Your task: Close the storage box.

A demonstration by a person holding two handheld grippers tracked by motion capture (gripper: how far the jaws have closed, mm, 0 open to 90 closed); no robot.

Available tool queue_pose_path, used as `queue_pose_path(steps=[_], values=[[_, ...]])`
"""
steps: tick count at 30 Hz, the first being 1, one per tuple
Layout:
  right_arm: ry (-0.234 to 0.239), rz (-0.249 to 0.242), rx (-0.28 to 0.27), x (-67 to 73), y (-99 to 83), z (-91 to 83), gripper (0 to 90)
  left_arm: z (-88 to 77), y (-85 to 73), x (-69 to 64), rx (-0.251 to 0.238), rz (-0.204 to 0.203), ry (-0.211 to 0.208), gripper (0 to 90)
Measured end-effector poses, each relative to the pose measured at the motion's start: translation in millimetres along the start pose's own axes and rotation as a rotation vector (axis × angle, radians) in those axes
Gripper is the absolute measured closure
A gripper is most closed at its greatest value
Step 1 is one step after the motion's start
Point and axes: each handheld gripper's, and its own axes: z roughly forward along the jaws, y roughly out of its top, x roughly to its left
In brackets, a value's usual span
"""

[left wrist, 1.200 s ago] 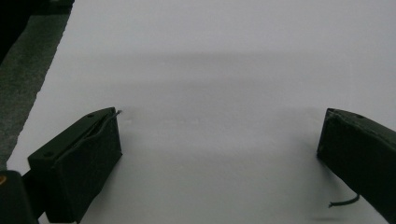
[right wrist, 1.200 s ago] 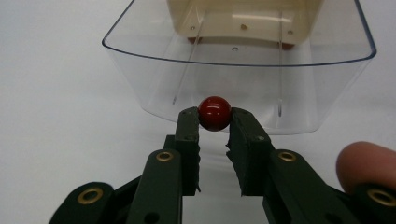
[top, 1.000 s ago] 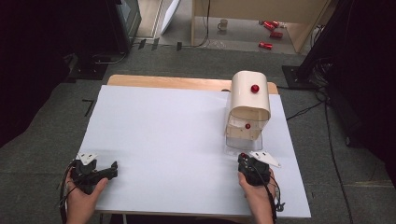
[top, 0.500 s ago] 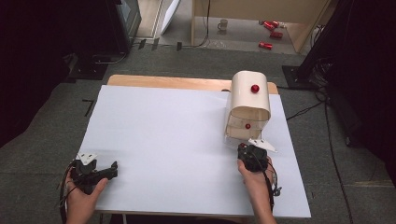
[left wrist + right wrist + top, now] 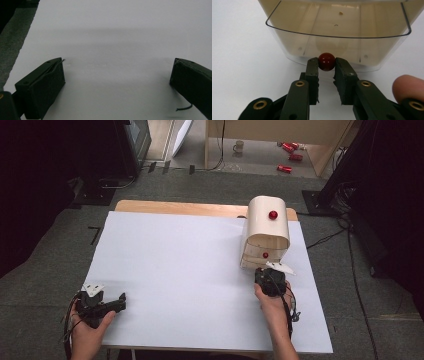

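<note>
The black two-jaw right gripper (image 5: 326, 67) pinches a small red round knob (image 5: 326, 61), while the black left gripper (image 5: 117, 75) gapes wide.

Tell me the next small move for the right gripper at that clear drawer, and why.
Probably pull straight back toward the person to slide the drawer out. In the right gripper view, the right gripper has its jaws closed on either side of the red knob at the drawer's front, so the grasp looks made. The left gripper sits open over bare table, away from the cabinet.
</note>
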Motion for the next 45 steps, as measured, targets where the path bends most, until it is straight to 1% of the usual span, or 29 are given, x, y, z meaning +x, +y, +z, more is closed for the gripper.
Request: queue_pose_path(steps=[5, 6, 10, 12, 14, 16, 18, 20, 23, 27, 29, 32, 33, 35, 37, 44, 45], values=[[0.0, -0.002, -0.01, -2.5, 6.2, 1.8, 74.2, 0.0, 0.0, 0.0, 0.0, 0.0, 0.0, 0.0], [0.0, 0.005, -0.009, -2.6, 7.1, 1.5, 74.5, 0.0, 0.0, 0.0, 0.0, 0.0, 0.0, 0.0], [-0.025, 0.006, -0.028, -6.7, 11.9, -0.9, 76.1, 0.0, 0.0, 0.0, 0.0, 0.0, 0.0, 0.0], [-0.02, 0.008, -0.031, -9.3, 12.3, -1.5, 75.2, 0.0, 0.0, 0.0, 0.0, 0.0, 0.0, 0.0], [-0.016, -0.001, -0.033, -9.8, 11.5, -1.9, 73.5, 0.0, 0.0, 0.0, 0.001, 0.0, 0.0, 0.0], [0.017, -0.005, -0.035, -11.8, 10.1, -2.8, 66.2, 0.0, 0.0, 0.0, 0.0, 0.0, 0.0, 0.0], [0.064, -0.005, -0.032, -13.2, 8.6, -4.5, 54.5, 0.0, 0.0, 0.0, 0.0, 0.0, 0.0, 0.0], [0.086, -0.021, -0.029, -13.2, 6.2, -6.4, 39.6, 0.0, 0.0, -0.1, 0.0, 0.0, 0.001, 0.0], [0.089, -0.052, -0.013, -12.5, 2.7, -9.6, 13.4, 0.1, 0.0, -0.1, 0.0, 0.0, 0.001, 0.0], [0.098, -0.079, -0.009, -18.4, -2.1, -18.3, 2.9, 0.0, 0.0, -0.1, 0.0, 0.0, 0.001, 0.0], [0.099, -0.082, -0.015, -24.4, -5.4, -23.9, 2.7, 0.1, 0.0, -0.1, 0.0, 0.0, 0.001, 0.0], [0.093, -0.083, -0.012, -32.3, -10.5, -29.6, 0.0, 0.1, 0.0, -0.1, 0.0, 0.0, 0.001, 0.0], [0.083, -0.08, -0.01, -35.1, -12.5, -31.5, 0.0, 0.1, 0.0, -0.1, 0.0, 0.0, 0.001, 0.0], [0.031, -0.073, -0.004, -42.8, -17.1, -35.3, 0.0, 0.1, 0.0, -0.1, 0.0, 0.0, 0.001, 0.0], [0.044, -0.068, -0.004, -48.8, -20.9, -38.6, 0.0, 0.1, 0.0, -0.1, 0.0, 0.0, 0.001, 0.0], [0.031, -0.053, 0.012, -69.4, -37.1, -46.1, 0.0, 0.1, 0.0, -0.2, 0.0, 0.0, 0.001, 0.0], [0.028, -0.055, 0.016, -74.1, -40.8, -47.5, 0.0, 0.1, 0.0, -0.2, 0.0, 0.0, 0.001, 0.0]])
